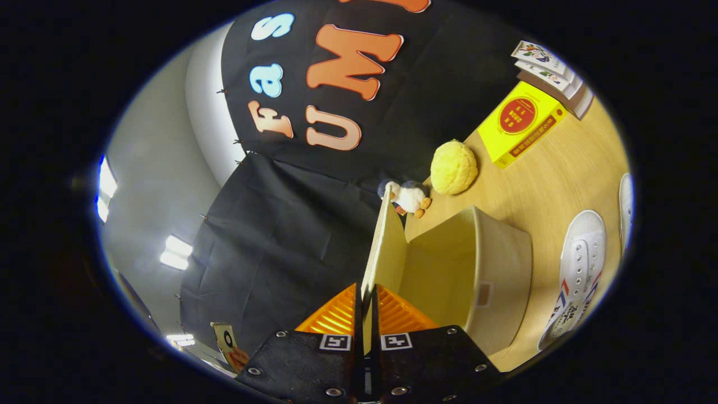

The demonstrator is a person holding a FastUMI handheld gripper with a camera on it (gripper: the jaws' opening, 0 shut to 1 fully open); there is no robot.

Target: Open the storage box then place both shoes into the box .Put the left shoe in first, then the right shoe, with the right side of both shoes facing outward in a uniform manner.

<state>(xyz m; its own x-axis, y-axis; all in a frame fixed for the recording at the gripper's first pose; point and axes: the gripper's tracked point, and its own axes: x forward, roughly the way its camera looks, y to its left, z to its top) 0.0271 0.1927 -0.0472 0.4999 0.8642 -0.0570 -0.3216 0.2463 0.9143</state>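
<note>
Wooden table (561, 168) carrying everything; view rolled sideways. Storage box (493, 269) open, beige, cavity empty, just ahead of fingers. Lid (387, 252) swung up on edge, clamped between both fingers of gripper (366, 314), likely holding it clear for loading. White shoe (578, 275) lying right of box, second shoe (626, 207) just beyond it; neither loaded yet. Far off: yellow carton (519, 123), stacked booklets (552, 70), yellow ball (453, 167), small plush toy (408, 197).

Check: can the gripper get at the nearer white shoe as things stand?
Probably not yet. The gripper is shut on the box lid, holding it open; it must let go first. The nearer white shoe lies uncovered on the table beside the box.
</note>
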